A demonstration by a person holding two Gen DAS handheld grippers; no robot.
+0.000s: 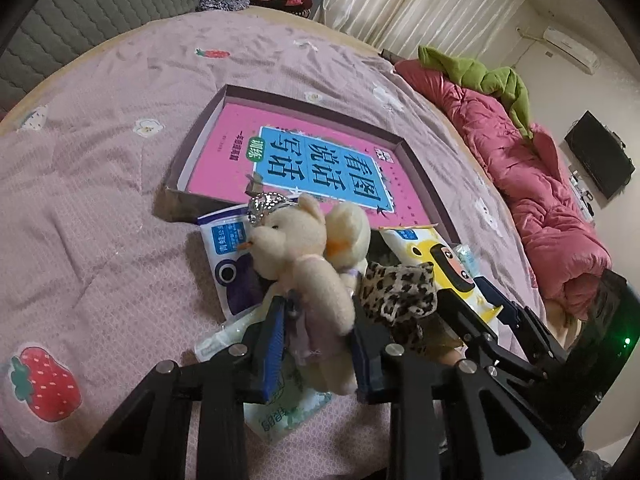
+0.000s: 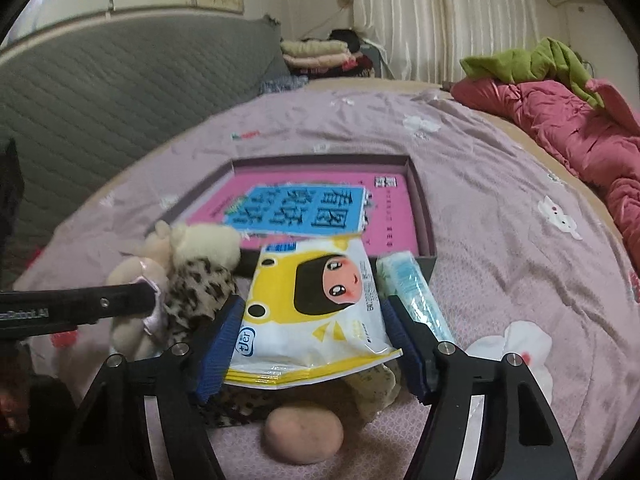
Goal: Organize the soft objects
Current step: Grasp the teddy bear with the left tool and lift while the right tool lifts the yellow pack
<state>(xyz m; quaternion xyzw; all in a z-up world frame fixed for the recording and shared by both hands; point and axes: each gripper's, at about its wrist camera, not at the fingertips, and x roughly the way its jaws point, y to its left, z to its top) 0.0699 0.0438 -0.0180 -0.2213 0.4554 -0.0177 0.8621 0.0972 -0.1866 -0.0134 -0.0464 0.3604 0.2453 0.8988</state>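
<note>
A pink quilt (image 1: pixel 532 184) with a green blanket (image 1: pixel 480 72) on it lies along the bed's edge; curtains (image 2: pixel 440 20) hang behind.

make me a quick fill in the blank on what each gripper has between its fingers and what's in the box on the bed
1. The left gripper is closed on a plush ____.
2. The yellow-and-white wipes pack lies between the blue pads of the ____ gripper.
3. The shallow box holds a ____ book with a blue label.

Missing words: bear; right; pink
</note>
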